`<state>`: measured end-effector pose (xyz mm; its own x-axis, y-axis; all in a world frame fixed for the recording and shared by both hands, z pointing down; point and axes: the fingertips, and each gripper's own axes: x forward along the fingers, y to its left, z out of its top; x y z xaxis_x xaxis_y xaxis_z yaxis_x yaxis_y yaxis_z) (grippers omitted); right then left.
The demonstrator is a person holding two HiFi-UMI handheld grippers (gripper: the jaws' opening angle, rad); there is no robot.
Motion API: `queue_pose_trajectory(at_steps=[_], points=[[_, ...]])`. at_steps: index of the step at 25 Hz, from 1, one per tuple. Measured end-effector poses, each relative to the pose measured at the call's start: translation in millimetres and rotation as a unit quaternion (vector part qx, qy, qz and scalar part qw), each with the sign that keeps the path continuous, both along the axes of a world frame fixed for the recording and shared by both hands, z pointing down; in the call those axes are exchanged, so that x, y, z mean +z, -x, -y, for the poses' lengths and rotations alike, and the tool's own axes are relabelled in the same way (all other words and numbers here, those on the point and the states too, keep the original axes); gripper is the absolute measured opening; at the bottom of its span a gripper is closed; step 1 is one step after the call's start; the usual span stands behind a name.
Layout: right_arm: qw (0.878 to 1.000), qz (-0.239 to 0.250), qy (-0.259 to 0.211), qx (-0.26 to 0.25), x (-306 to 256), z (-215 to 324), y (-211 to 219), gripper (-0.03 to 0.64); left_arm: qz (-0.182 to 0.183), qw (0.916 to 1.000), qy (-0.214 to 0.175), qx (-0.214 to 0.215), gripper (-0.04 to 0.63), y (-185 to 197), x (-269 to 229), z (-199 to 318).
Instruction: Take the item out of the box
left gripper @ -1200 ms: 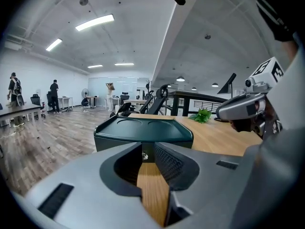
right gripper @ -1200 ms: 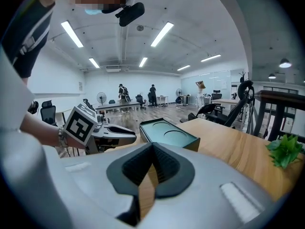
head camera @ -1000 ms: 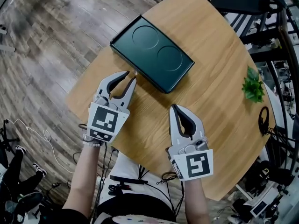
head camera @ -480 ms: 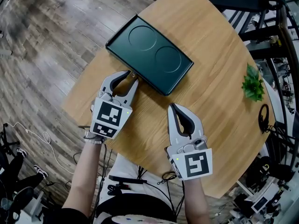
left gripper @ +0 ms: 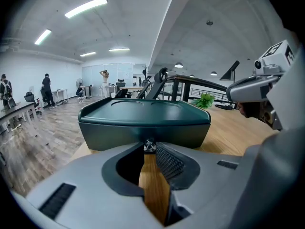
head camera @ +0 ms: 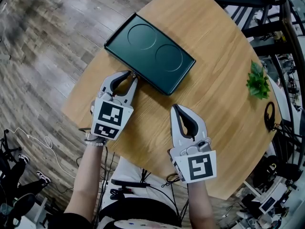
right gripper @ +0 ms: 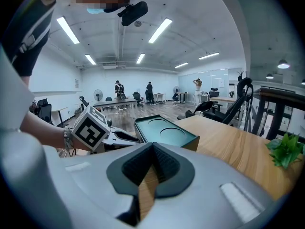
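Observation:
A dark green box [head camera: 150,51] with its lid down and two round dents on top lies on the round wooden table [head camera: 219,94]. A small metal knob [head camera: 134,74] sticks out of the box's near side. My left gripper [head camera: 132,77] points at that side, shut on the knob. The left gripper view shows the knob [left gripper: 149,146] pinched at the jaw tips, with the box [left gripper: 143,123] right behind. My right gripper [head camera: 177,108] hovers over bare wood nearer the person, shut and holding nothing. From the right gripper view the box [right gripper: 164,130] lies ahead.
A small green plant [head camera: 258,82] stands near the table's right edge. Black metal frames and cables crowd the floor to the right. The table's rim runs close behind both hands. Wooden floor lies to the left, with people far off in the room.
The left gripper's jaws have drawn together around the knob. The right gripper has barely moved. The whole scene has shifted slightly in the head view.

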<state>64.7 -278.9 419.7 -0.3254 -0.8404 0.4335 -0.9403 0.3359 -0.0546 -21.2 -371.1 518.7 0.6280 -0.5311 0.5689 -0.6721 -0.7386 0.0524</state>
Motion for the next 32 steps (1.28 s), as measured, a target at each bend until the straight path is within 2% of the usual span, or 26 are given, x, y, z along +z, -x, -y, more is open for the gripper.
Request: queue_pose_trajectory(at_steps=[14, 32], points=[[1.0, 0.003, -0.005, -0.006, -2.4, -8.3, 4.1, 0.009, 0.011, 0.9999, 0.001, -0.008, 0.078, 9.9, 0.6, -13.9], [0.999, 0.005, -0.008, -0.037, -2.7, -10.2, 24.1, 0.009, 0.022, 0.9994, 0.008, -0.023, 0.078, 32.3, 2.1, -37.4]])
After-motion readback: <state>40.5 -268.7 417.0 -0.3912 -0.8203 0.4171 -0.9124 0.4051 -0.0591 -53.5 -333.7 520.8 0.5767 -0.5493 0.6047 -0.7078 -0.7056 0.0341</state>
